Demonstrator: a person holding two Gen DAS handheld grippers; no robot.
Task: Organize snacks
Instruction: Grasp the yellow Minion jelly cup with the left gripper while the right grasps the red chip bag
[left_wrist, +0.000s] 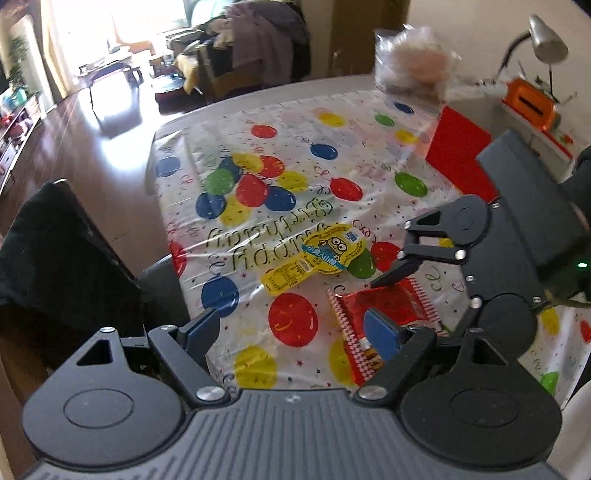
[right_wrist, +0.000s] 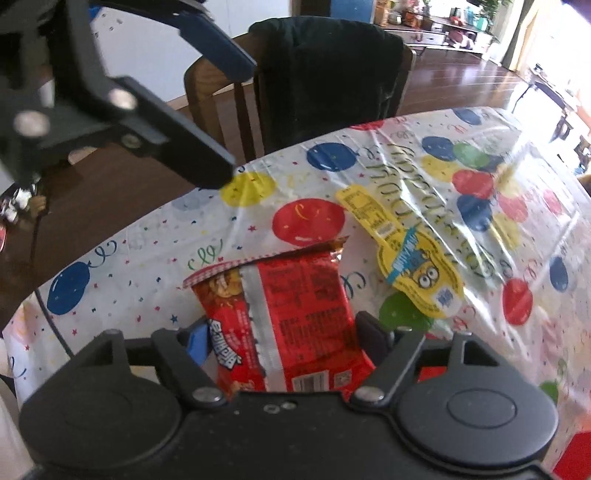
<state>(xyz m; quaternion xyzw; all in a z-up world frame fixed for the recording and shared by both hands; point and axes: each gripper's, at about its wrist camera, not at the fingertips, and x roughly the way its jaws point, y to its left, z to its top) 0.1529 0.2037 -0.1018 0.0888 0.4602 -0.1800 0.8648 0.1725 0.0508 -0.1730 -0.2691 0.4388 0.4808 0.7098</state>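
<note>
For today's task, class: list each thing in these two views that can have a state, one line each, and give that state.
Red snack packet: sealed, lying flat on the tablecloth, between the right jaws.
Yellow Minions snack: sealed, lying flat, untouched.
Right gripper: jaws either side of the red packet; grip unclear.
Left gripper: jaws open, empty.
Desk lamp: appears off.

Both grippers tilted downward: left gripper (left_wrist: 291, 328) open, right gripper (right_wrist: 284, 336) half-closed.

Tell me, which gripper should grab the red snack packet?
Probably the right gripper: the shiny red foil snack packet already sits between its fingers. The left gripper is open above the balloon-print tablecloth, beside the packet.
</note>
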